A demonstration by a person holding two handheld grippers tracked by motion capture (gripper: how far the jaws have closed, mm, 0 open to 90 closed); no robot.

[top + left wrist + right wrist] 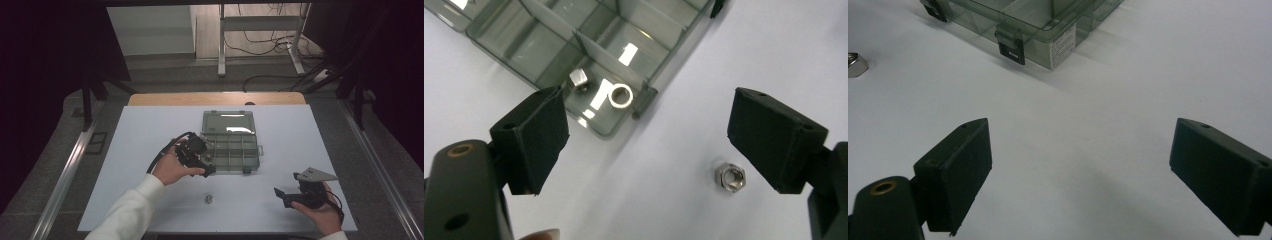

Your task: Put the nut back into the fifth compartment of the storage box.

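Note:
A clear smoky compartment box (230, 145) lies open in the middle of the white table, lid tipped back. My left gripper (209, 169) hovers at the box's near left corner, jaws open with nothing between them. In the left gripper view (647, 107) that corner compartment (499, 45) holds a small hex nut (579, 78) and a metal ring (620, 95). Another hex nut (731, 178) lies loose on the table in front of the box (208, 199). My right gripper (281, 197) rests low at the near right, open and empty (1080, 130), facing the box (1038, 30) and the loose nut (855, 64).
The white tabletop (150, 130) ends in a wooden strip (215, 98) at the back. Behind it stand a metal frame (260, 35) and floor cables (270, 45). Metal rails (65, 170) run along both sides of the table.

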